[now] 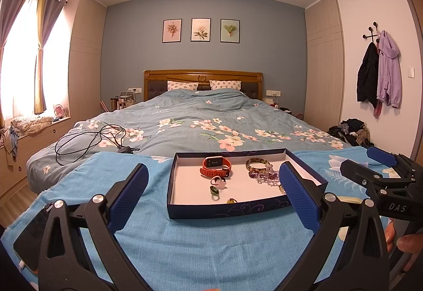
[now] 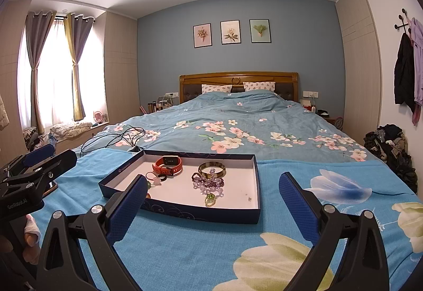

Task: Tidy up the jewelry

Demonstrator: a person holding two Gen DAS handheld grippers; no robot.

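A shallow dark blue box (image 1: 232, 209) (image 2: 201, 211) with a white floor lies on a blue towel on the bed. In it are a red watch (image 1: 216, 167) (image 2: 168, 165), a brown bangle (image 1: 257, 164) (image 2: 211, 169), purple beads (image 1: 264, 176) (image 2: 208, 182) and several rings (image 1: 218, 184) (image 2: 210, 200). My left gripper (image 1: 214, 193) is open and empty, just before the box's near wall. My right gripper (image 2: 212, 201) is open and empty, near the box's right front corner; it also shows at the right of the left wrist view (image 1: 380, 167).
The blue flowered towel (image 1: 185, 251) (image 2: 317, 211) covers the foot of the bed. A black cable (image 1: 90, 140) (image 2: 119, 136) lies on the quilt behind on the left. A phone (image 1: 31, 235) lies at the towel's left edge. Clothes (image 2: 391, 148) are piled on the right.
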